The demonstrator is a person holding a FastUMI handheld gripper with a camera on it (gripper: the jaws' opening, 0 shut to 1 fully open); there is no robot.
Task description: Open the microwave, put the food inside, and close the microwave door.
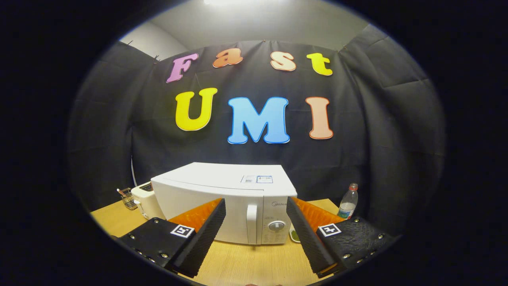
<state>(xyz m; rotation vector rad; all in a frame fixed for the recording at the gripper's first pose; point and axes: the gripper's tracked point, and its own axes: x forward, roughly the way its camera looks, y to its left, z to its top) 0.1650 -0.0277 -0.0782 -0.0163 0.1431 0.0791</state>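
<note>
Opening step in hand, judged from the shut door; claw (256, 234) spread wide and empty, nothing pressed between its fingers, aimed over the pale wooden table (246, 266) at the boxy white microwave (222, 198); microwave standing at twelve o'clock from the claw, beyond the fingertips and well apart from them, door closed flush; white upright bar handle (251, 223) on the door's right edge, dead ahead between the two fingers; round white dial (276, 225) just at three o'clock of the handle. Food hard to make out; small dish with something green (295, 235) peeping out at the microwave's lower right corner, mostly hidden behind the right finger, probably the item to go inside, though not certain. White toaster (143, 200) touching or just beside the microwave at nine o'clock, small wire basket (127, 200) past it; clear plastic bottle with red cap (348, 202) at two o'clock, apart from the rest. Next move likely: straight advance toward the handle, fingers kept wide enough to straddle the bar, then closed on it and pulled back along the door's swing.
</note>
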